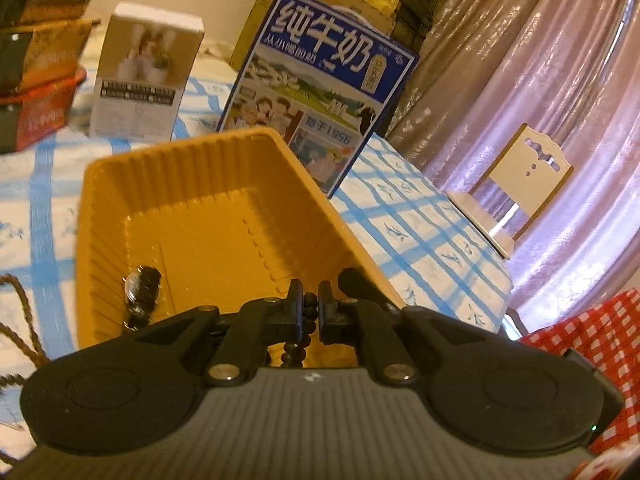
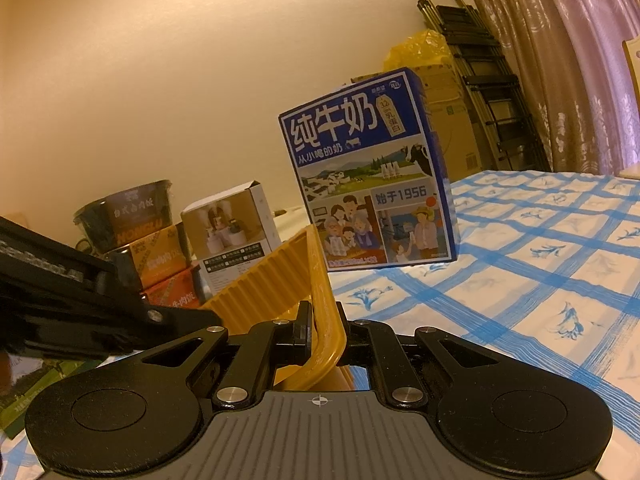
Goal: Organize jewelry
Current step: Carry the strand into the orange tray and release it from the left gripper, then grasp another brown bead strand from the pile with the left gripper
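A yellow ribbed plastic tray (image 1: 120, 184) sits on the blue-checked tablecloth. A dark wristwatch (image 1: 141, 290) lies inside it by the left wall. My left gripper (image 1: 310, 304) is over the tray's near end, shut on a string of dark beads (image 1: 309, 312) that hangs down between the fingers. My right gripper (image 2: 323, 320) is shut on the tray's near corner rim (image 2: 326, 312). The left gripper's body (image 2: 80, 304) shows at the left of the right wrist view.
A blue milk carton box (image 1: 320, 92) stands just behind the tray, also in the right wrist view (image 2: 368, 172). A small white box (image 1: 144, 76) and stacked food tubs (image 2: 136, 224) stand at the back left. A brown cord (image 1: 20, 320) lies at the left. A chair (image 1: 516, 188) stands beyond the table's right edge.
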